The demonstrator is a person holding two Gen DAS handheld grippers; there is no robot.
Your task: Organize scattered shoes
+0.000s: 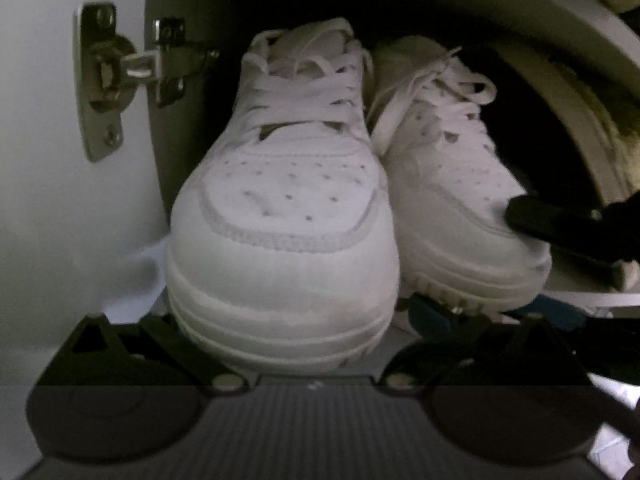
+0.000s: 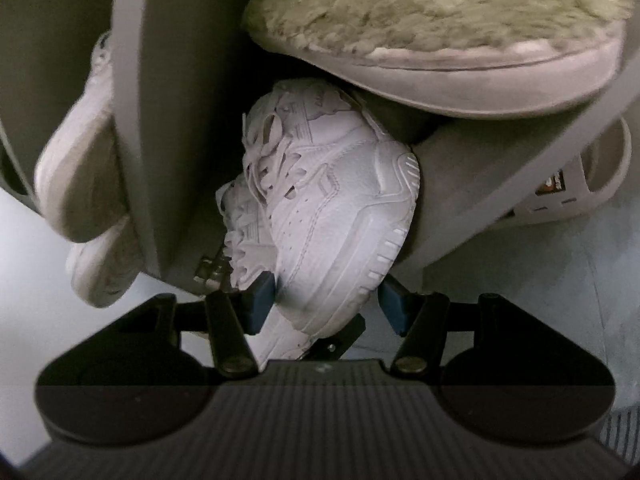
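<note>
Left gripper [image 1: 288, 320] clamps white sneaker [image 1: 280, 208] toe | right gripper [image 2: 326, 304] holds second sneaker [image 2: 332, 216] (tilted)

Our right gripper [image 2: 326, 304] wore blue pads [image 2: 262, 300] on black linkage arms with brass-coloured pivot screws [image 2: 408, 365], above a ribbed grey body; our left gripper [image 1: 304, 320] matched.
</note>
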